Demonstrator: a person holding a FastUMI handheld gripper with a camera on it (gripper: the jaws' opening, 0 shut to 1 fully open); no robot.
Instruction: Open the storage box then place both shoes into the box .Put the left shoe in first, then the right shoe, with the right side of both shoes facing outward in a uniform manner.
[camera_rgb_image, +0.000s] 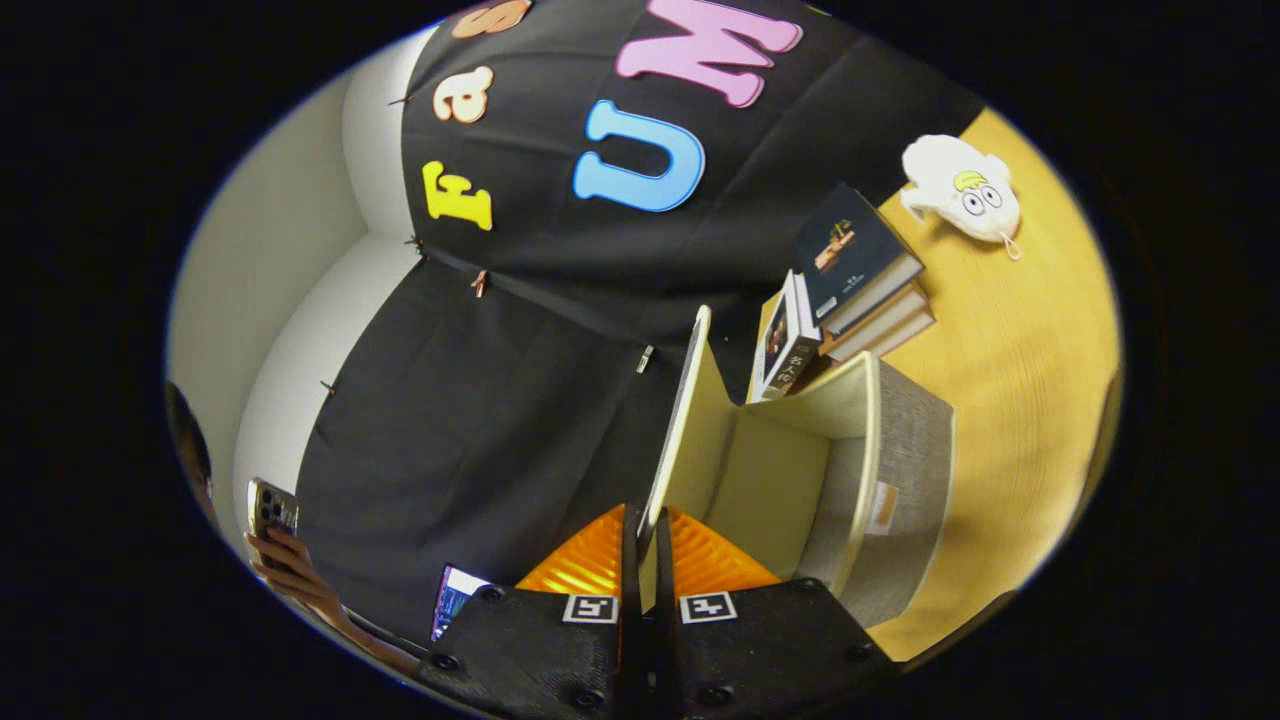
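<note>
The tongs (648, 590) are clamped on the front flap (680, 420) of the storage box (880, 480), both fingers (590, 560) pressed close together with the flap's thin pale edge pinched between them. The view is rolled to one side, so the yellow wooden tabletop (1020, 400) appears as a wall beside the box. There is one storage box: grey fabric outside, pale lining inside, with one small tag on its grey wall. Its flap is swung well away from the body, leaving the pale interior in plain sight just beyond the fingers; no shoe lies in the part of the interior that can be seen. Against the far side of the box are books (860, 270): a stack of three with a dark cover facing outward, and one more book (785, 345) leaning on its edge between the stack and the box, four in all. One white plush toy (962, 190) with big round eyes lies on the tabletop beyond the books, well apart from the box. Off the tabletop, beside the booth's dark cloth, a person's hand (290, 575) holds one phone (270, 508).
</note>
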